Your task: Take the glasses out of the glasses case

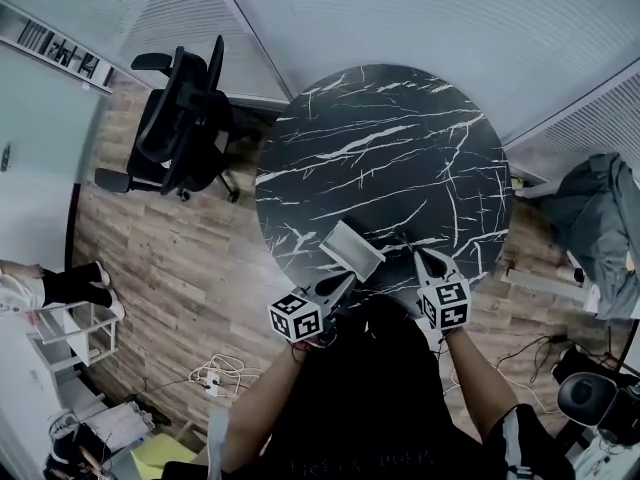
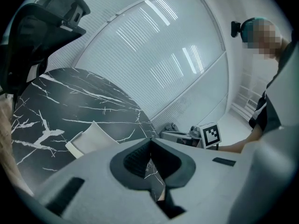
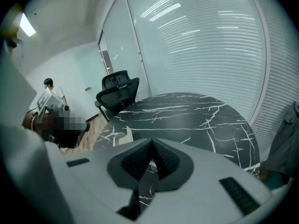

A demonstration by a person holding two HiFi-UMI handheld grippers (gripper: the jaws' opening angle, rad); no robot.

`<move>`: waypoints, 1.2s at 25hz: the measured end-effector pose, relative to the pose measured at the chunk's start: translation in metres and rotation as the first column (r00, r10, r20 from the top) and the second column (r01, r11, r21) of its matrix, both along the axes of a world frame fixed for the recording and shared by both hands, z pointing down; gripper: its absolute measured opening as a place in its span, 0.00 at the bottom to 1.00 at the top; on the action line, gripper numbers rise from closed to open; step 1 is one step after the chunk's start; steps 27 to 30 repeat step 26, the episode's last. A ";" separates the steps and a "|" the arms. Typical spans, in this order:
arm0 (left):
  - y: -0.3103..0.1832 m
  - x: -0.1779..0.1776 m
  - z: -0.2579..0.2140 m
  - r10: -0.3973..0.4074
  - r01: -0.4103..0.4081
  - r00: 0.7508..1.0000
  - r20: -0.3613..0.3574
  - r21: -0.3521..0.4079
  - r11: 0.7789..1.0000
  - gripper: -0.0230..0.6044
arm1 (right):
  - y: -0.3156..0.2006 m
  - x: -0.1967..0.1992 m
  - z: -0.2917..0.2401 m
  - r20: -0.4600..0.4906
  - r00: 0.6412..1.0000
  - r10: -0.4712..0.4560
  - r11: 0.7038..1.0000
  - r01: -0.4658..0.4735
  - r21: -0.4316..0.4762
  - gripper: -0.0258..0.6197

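A light grey glasses case (image 1: pixel 351 248) lies on the round black marble table (image 1: pixel 400 148), close to its near edge. In the left gripper view the glasses case (image 2: pixel 90 139) shows to the left, just beyond the jaws. The right gripper view catches only an edge of the glasses case (image 3: pixel 122 135) behind the jaws. No glasses are visible. My left gripper (image 1: pixel 345 283) hovers at the case's near side, its jaws shut with nothing between them (image 2: pixel 149 142). To the right of the case my right gripper (image 1: pixel 425 256) is also shut and empty (image 3: pixel 152 143).
A black office chair (image 1: pixel 180 118) stands on the wooden floor left of the table. Glass walls with blinds run behind the table. A grey cloth (image 1: pixel 600 223) lies at the right. Cables and a power strip (image 1: pixel 212 376) are on the floor. A person (image 3: pixel 51 90) stands far off.
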State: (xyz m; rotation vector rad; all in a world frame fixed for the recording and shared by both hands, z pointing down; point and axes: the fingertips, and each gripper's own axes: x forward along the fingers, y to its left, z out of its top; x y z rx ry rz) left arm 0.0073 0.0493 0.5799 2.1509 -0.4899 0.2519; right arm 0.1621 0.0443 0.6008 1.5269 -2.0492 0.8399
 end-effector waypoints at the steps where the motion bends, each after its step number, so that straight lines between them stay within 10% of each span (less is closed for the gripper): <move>1: 0.001 0.001 -0.002 0.007 -0.007 1.000 0.003 0.013 1.000 0.06 | 0.000 -0.002 -0.006 0.006 1.000 -0.001 1.000 0.001 0.015 0.09; 21: 0.005 0.004 -0.028 0.124 -0.161 0.982 0.145 0.278 0.947 0.06 | 0.019 -0.014 -0.055 0.056 0.998 -0.004 0.993 -0.003 0.119 0.09; 30: 0.008 0.002 -0.027 0.141 -0.183 0.977 0.162 0.284 0.941 0.06 | 0.027 -0.011 -0.048 0.046 0.999 0.005 0.996 -0.009 0.088 0.09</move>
